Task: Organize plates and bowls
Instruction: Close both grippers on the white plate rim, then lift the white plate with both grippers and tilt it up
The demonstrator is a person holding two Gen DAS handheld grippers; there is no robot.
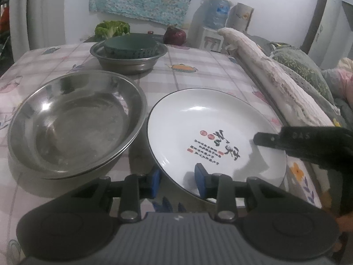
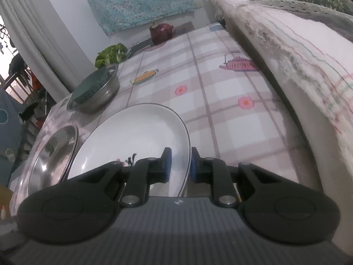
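Note:
A white plate with black calligraphy lies on the checked tablecloth; it also shows in the right wrist view. My left gripper straddles its near rim, jaws apart with a gap each side. My right gripper has its blue pads on both sides of the plate's right rim, closed on it; it appears in the left wrist view. A large steel bowl sits left of the plate. A green bowl rests in a smaller steel basin farther back.
A sofa arm with a lace cover runs along the table's right edge. Lettuce and a red onion lie at the far edge. A water dispenser stands behind.

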